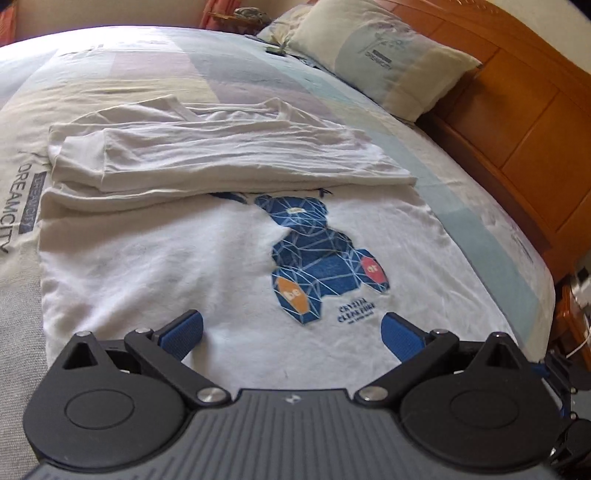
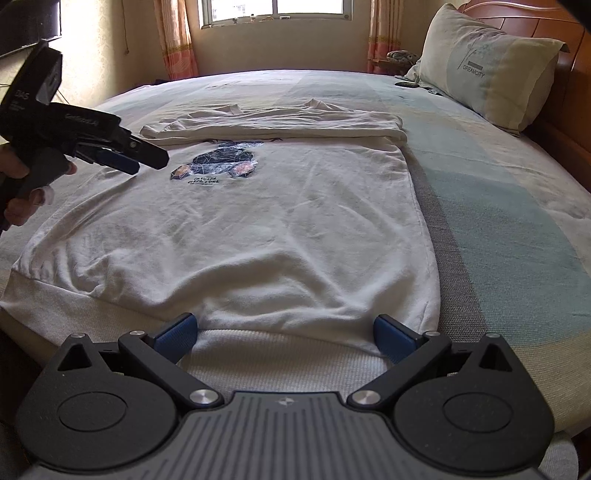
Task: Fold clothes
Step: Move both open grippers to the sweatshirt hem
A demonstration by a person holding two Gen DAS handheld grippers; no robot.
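Observation:
A white sweatshirt [image 1: 177, 266] with a blue bear print [image 1: 314, 254] lies flat on the bed, its sleeves [image 1: 221, 155] folded across the chest. My left gripper [image 1: 291, 332] hovers open just above the cloth beside the print, nothing between its blue pads. In the right wrist view the same sweatshirt [image 2: 258, 229] stretches away from me, its ribbed hem [image 2: 277, 354] at the near bed edge. My right gripper [image 2: 284, 338] stands open at that hem, holding nothing. The left gripper [image 2: 136, 157] shows at the far left, held by a hand [image 2: 22, 184], over the shirt's side.
A patchwork bedsheet [image 2: 498, 206] covers the bed. A pillow [image 2: 491, 62] leans on the wooden headboard [image 1: 517, 129] at the right. A window [image 2: 273, 11] with curtains sits beyond the bed. A wooden nightstand [image 1: 576, 314] stands at the right edge.

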